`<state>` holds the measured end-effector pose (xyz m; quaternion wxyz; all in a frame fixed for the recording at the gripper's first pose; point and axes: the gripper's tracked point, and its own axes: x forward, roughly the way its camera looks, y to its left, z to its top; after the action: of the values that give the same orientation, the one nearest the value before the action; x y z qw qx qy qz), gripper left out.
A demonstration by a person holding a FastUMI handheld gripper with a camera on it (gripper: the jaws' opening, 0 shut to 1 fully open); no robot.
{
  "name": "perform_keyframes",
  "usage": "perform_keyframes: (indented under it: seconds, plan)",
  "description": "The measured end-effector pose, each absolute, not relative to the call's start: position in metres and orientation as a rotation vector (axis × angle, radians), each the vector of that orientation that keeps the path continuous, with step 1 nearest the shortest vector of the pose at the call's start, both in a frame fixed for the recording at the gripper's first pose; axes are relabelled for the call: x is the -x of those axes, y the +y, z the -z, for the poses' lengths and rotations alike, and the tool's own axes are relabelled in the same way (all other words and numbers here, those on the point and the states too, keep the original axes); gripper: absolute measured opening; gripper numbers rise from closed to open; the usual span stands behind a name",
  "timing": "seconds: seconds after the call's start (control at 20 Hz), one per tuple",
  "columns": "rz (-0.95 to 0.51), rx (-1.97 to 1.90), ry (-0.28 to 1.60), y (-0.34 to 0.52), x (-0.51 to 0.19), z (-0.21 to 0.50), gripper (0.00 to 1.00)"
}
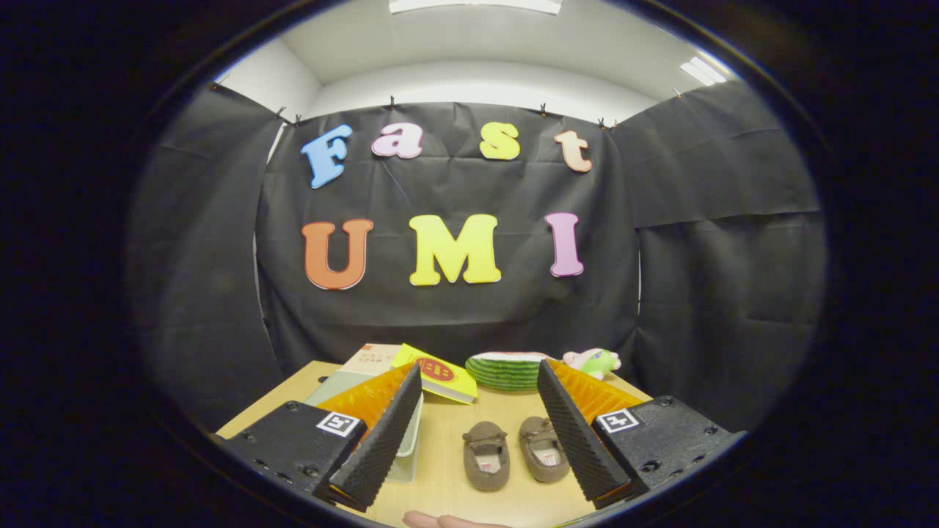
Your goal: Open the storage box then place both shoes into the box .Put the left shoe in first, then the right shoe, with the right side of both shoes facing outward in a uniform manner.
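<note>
On table (pixel 447 484), between the spread fingers of gripper (pixel 478 440): two brown shoes side by side, left shoe (pixel 486 455) & right shoe (pixel 543 448), toes pointing away, nothing gripped. Storage box (pixel 406 447), pale w/ lid on, sits partly behind left finger. Beyond: yellow book (pixel 440 374), watermelon slice (pixel 506 370), plush toy (pixel 594 361). Fingertip (pixel 440 521) at near edge.

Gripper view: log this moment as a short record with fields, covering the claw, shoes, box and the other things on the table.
claw: open, fingers spread, holding nothing
shoes: two brown, side by side on the table, between and just ahead of the fingers
storage box: pale, behind the left finger, lid state hidden
books: beyond the box
watermelon slice toy: beyond the shoes
plush toy: beside the watermelon
hand: at the table's near edge
</note>
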<state>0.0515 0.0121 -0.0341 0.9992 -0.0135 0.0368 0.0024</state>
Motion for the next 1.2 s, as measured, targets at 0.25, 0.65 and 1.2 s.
perform_keyframes:
  seconds: [0.25,0.65,1.2]
  plan:
    - [-0.028,0.044,0.17,0.018,-0.1,0.068,1.0]
    - [-0.143,-0.044,0.485,0.043,-0.187,0.16,1.0]
    - [-0.621,-0.452,0.826,0.102,-0.244,0.226,1.0]
